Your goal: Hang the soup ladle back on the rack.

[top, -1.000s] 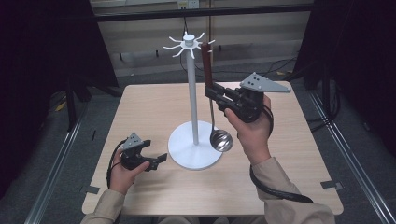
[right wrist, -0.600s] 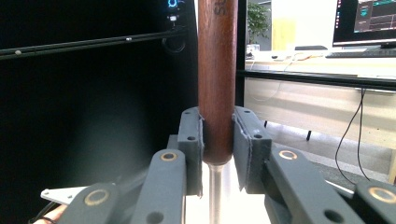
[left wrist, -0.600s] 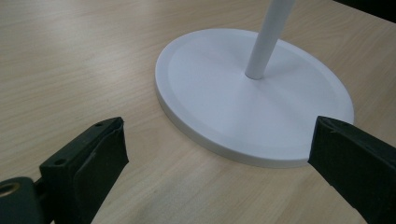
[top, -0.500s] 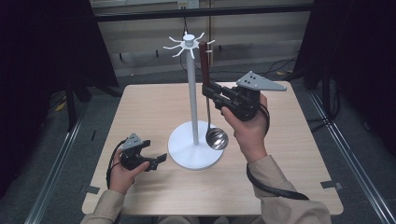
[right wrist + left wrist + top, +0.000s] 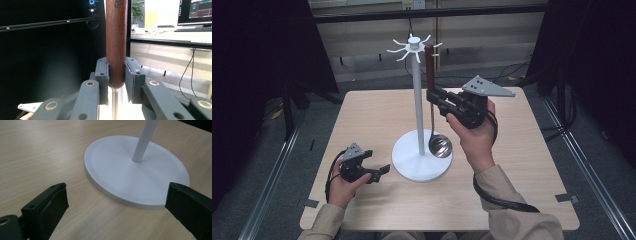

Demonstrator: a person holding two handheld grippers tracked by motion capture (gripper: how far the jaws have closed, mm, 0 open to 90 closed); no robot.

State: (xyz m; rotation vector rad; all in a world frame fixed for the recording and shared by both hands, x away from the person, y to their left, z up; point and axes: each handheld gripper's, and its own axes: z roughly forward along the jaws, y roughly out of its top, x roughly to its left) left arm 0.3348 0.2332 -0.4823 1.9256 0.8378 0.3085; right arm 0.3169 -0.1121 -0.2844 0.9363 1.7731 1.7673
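A white utensil stand (image 5: 418, 105) with hook arms at its top (image 5: 414, 46) rises from a round base (image 5: 422, 161) (image 5: 136, 172) mid-table. My right gripper (image 5: 432, 96) (image 5: 116, 75) is shut on a ladle's brown wooden handle (image 5: 429, 67) (image 5: 116, 40), held upright beside the pole. The ladle's metal bowl (image 5: 441, 146) hangs just above the base. The handle's top sits close under the hooks on the right. My left gripper (image 5: 379, 172) (image 5: 117, 205) rests on the table left of the base, jaws wide open with nothing between them.
The wooden table (image 5: 522, 150) has bare surface on both sides of the stand. A cable (image 5: 497, 200) trails from my right gripper past the sleeve. Beyond the table lie a dark floor and metal frame rails (image 5: 577, 150).
The right gripper has lifted the ladle slightly, bringing the handle's top closer to the hooks. The left gripper has stayed put.
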